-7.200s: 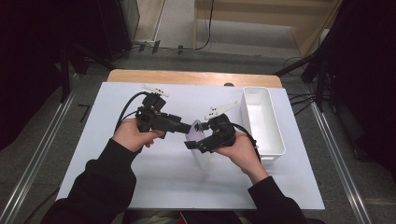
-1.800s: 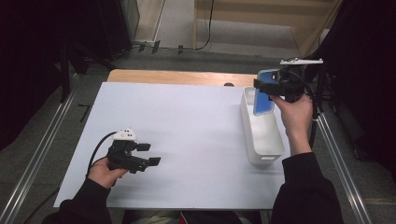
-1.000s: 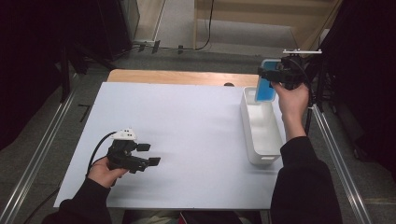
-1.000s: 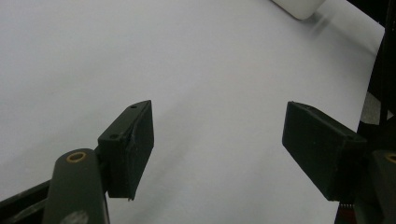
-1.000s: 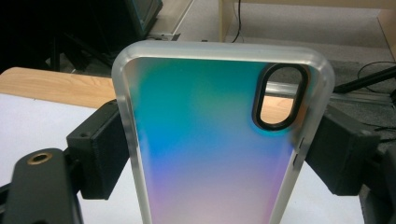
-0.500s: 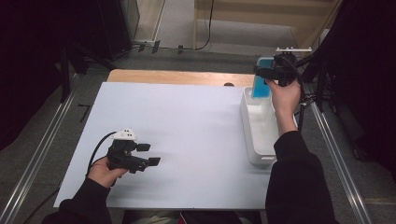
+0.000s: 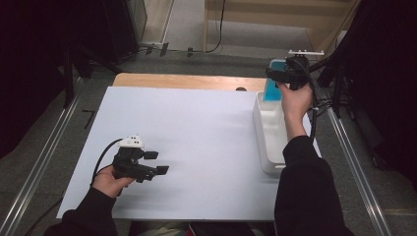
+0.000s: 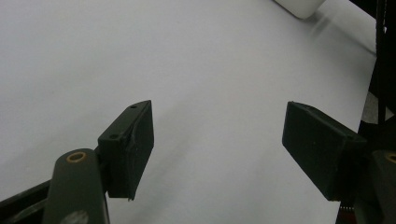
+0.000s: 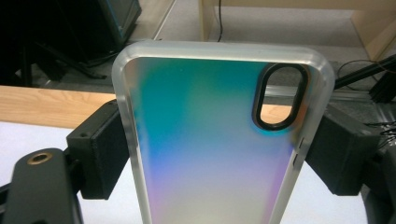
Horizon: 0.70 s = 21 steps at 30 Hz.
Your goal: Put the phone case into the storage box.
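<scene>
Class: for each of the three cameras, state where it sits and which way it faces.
High view: above the person's side, facing forward and down on the table; both forearms show.
Left gripper view: on the left gripper, facing along open jaws over the table.
Right gripper view: on the right gripper, facing the phone case it clamps.
Shared: high and left gripper views show the white bin.

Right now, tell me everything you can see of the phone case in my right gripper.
The phone case is a translucent shell with a frosted rim and an iridescent back shading from teal to violet. A black-ringed oval camera cutout sits near its top corner. It stands roughly upright, clamped by its long edges between the right gripper's black jaws. In the high view it is held above the far end of the white bin.
</scene>
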Each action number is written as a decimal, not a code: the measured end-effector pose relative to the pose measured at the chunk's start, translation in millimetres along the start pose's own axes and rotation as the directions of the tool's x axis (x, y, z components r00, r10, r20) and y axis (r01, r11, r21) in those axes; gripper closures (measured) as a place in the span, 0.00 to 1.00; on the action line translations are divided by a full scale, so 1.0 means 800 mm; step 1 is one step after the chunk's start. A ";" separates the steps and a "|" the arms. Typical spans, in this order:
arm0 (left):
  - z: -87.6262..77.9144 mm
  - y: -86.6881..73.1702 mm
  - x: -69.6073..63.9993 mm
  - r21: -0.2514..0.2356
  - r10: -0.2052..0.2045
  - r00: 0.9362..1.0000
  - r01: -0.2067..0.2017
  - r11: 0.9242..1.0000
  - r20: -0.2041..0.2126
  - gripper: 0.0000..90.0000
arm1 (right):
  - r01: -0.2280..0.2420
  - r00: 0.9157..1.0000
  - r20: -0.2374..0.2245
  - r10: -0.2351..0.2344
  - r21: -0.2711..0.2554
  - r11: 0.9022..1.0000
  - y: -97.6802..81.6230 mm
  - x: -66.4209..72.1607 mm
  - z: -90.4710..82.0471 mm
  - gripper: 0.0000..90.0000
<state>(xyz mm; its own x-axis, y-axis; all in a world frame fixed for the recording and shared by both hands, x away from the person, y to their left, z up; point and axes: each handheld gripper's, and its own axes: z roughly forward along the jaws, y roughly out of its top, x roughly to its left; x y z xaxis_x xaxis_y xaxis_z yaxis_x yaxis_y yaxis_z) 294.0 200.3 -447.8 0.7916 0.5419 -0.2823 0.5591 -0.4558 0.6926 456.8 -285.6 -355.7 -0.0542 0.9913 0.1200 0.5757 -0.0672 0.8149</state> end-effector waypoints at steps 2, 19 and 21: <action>0.000 0.000 0.000 -0.004 -0.001 1.000 0.001 1.000 0.000 0.28 | -0.005 1.000 0.006 0.005 -0.011 1.000 0.000 0.000 0.002 0.16; 0.001 -0.001 0.001 -0.008 -0.003 1.000 0.004 1.000 0.006 0.28 | -0.019 0.999 0.026 0.019 -0.008 1.000 -0.011 -0.002 0.021 0.16; 0.001 -0.001 0.001 -0.008 -0.005 1.000 0.005 1.000 0.006 0.28 | -0.017 0.999 0.028 0.018 -0.008 1.000 -0.014 -0.003 0.024 0.16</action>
<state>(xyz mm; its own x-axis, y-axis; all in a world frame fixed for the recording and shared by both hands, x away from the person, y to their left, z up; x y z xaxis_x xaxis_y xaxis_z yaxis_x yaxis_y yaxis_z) 294.5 200.5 -448.8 0.7900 0.5402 -0.2900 0.5613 -0.4470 0.6965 466.0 -285.0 -376.0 -0.0210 0.9928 0.1182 0.5701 -0.0853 0.8171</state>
